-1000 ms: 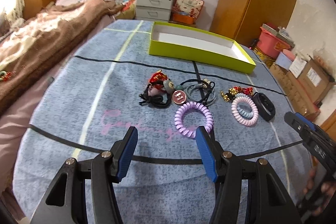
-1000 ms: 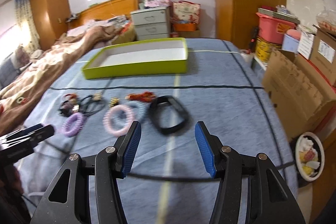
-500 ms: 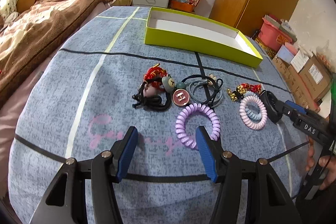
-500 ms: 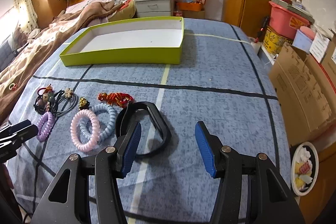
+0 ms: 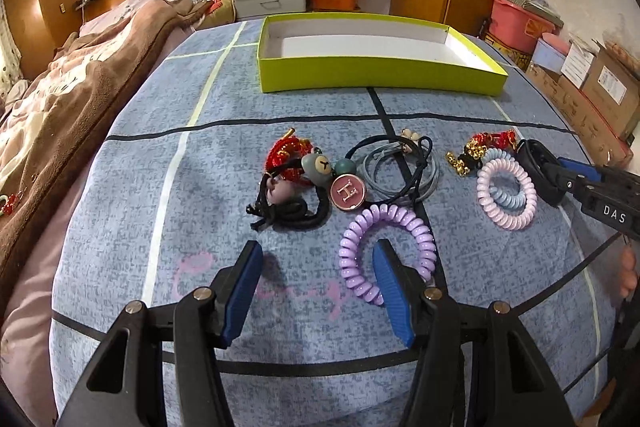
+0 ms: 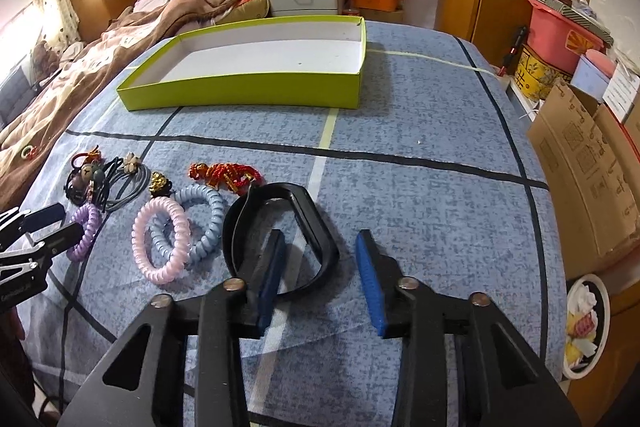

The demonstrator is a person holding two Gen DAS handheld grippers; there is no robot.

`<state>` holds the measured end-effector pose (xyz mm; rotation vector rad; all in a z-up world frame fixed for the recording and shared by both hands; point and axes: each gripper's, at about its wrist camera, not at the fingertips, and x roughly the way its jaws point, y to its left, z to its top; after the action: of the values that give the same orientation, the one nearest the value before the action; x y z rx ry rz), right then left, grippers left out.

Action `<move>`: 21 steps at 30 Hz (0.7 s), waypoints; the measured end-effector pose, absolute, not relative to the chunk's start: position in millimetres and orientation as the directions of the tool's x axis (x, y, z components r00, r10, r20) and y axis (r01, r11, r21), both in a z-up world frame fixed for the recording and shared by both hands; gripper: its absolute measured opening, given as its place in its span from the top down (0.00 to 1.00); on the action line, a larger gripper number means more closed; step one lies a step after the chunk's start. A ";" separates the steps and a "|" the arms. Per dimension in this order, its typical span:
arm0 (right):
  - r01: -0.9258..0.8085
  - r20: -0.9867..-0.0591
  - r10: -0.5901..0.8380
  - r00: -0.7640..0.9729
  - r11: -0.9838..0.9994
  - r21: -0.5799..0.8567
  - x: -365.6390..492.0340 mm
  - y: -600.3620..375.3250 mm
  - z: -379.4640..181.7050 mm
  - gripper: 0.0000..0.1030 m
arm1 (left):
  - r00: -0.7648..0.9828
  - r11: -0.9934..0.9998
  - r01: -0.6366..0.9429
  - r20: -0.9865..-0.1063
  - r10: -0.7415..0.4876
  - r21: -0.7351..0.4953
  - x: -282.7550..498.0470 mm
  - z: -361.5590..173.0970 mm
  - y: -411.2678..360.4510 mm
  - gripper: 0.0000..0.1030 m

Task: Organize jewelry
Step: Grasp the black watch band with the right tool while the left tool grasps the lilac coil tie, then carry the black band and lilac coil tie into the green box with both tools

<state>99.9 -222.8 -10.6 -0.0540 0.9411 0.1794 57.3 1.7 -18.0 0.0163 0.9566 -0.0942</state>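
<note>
On your far left lies the brown fuzzy blanket. Next to it is the blue cloth with dark and pale lines, and all the jewelry sits on that cloth.

Your left gripper is wide open and holds nothing. Its right finger pokes inside the purple curly hair ring, and its left finger is over bare cloth.

Just past it, on the left of the row, is a little pile: a red beaded bracelet, a black hair tie with a grey bear head, and a round pink button with an H on it. Beside them lie thin grey and black hair bands, all tangled up.

Further right are a pink curly ring and a blue curly ring, one lying over the other. A red and gold charm sits behind them.

Then comes the black plastic bracelet. Your right gripper is closing. Its left finger is inside the bracelet and its right finger is outside, so one side of the bracelet is between them. The pads do not press it yet.

At the back, the long green box with a white inside is empty.
</note>
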 end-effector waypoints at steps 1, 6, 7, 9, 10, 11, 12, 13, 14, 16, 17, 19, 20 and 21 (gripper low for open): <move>-0.175 -0.808 0.129 0.576 0.984 0.032 100.3 -223.3 -10.2 0.75 | 0.572 0.996 0.089 -0.817 -0.075 -0.029 57.1 -17.7 1.9 0.44; -0.163 -0.806 0.132 0.577 0.986 0.045 99.5 -224.9 -9.5 0.82 | 0.574 0.991 0.121 -0.811 -0.111 -0.050 55.8 -16.0 -1.9 0.64; -0.161 -0.805 0.130 0.579 0.986 0.044 99.1 -224.3 -9.0 0.82 | 0.573 0.991 0.126 -0.811 -0.115 -0.051 55.5 -15.6 -2.2 0.69; -0.155 -0.804 0.133 0.580 0.987 0.051 98.0 -224.9 -8.6 0.82 | 0.571 0.989 0.135 -0.811 -0.128 -0.061 56.0 -15.0 -2.0 0.81; -0.153 -0.803 0.133 0.580 0.987 0.053 97.6 -225.3 -8.3 0.82 | 0.570 0.988 0.136 -0.810 -0.136 -0.070 56.0 -14.9 -1.2 0.85; -0.150 -0.802 0.134 0.582 0.987 0.056 96.3 -225.9 -8.2 0.83 | 0.569 0.988 0.136 -0.811 -0.140 -0.075 56.1 -14.9 -1.0 0.86; -0.145 -0.799 0.134 0.586 0.988 0.060 95.3 -227.0 -7.6 0.83 | 0.568 0.987 0.138 -0.810 -0.143 -0.077 56.0 -14.6 -0.9 0.88; -0.139 -0.797 0.135 0.589 0.988 0.064 94.6 -227.8 -6.8 0.83 | 0.569 0.987 0.138 -0.809 -0.146 -0.080 56.3 -14.6 -0.7 0.89; -0.134 -0.794 0.133 0.593 0.989 0.066 94.0 -228.5 -5.9 0.83 | 0.569 0.986 0.138 -0.808 -0.152 -0.089 56.4 -14.5 0.5 0.89; -0.122 -0.787 0.132 0.603 0.990 0.073 92.6 -230.9 -2.9 0.84 | 0.575 0.986 0.136 -0.802 -0.162 -0.101 56.8 -13.3 1.9 0.90; -0.120 -0.784 0.135 0.606 0.990 0.077 92.0 -231.3 -1.9 0.84 | 0.581 0.984 0.138 -0.795 -0.172 -0.113 55.8 -11.7 2.7 0.90; -0.116 -0.782 0.138 0.608 0.990 0.085 90.8 -231.2 -0.9 0.84 | 0.593 0.982 0.144 -0.784 -0.185 -0.122 54.3 -7.9 4.1 0.90; -0.114 -0.782 0.139 0.607 0.990 0.088 90.4 -231.0 -0.8 0.84 | 0.597 0.982 0.143 -0.781 -0.185 -0.122 54.3 -6.3 4.9 0.90; -0.114 -0.781 0.143 0.608 0.989 0.092 89.8 -230.4 -0.2 0.84 | 0.599 0.982 0.145 -0.778 -0.187 -0.124 54.7 -4.7 5.0 0.90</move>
<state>89.8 -230.4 -0.2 0.0345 0.9051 0.1483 54.7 5.0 -4.7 -0.0499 0.9082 -0.1928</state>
